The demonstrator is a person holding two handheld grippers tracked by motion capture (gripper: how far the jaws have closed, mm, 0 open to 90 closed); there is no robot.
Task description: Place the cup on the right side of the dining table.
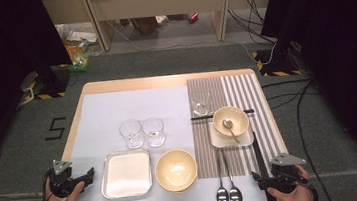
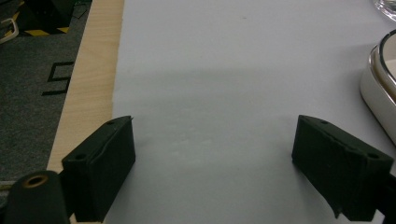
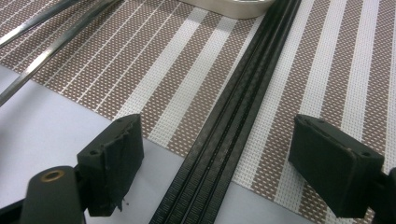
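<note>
right gripper [image 3: 215, 163] hovers low with jaws spread wide, straddling a pair of black chopsticks [image 3: 224, 140] without touching them. they lie side by side, ridged and matte, running up the brown-and-white striped placemat [image 3: 327, 70] at the table's right front. left gripper [image 2: 212, 163] gapes too, over bare pale tabletop [image 2: 224, 60] beside a white tray [image 2: 378, 88].

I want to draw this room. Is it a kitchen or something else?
More likely a lab or recording studio than a kitchen. Black curtains hang on both sides, cables trail over the grey carpet, and the table is laid like a practice dinner setting with a striped placemat, bowls and glasses.
</note>
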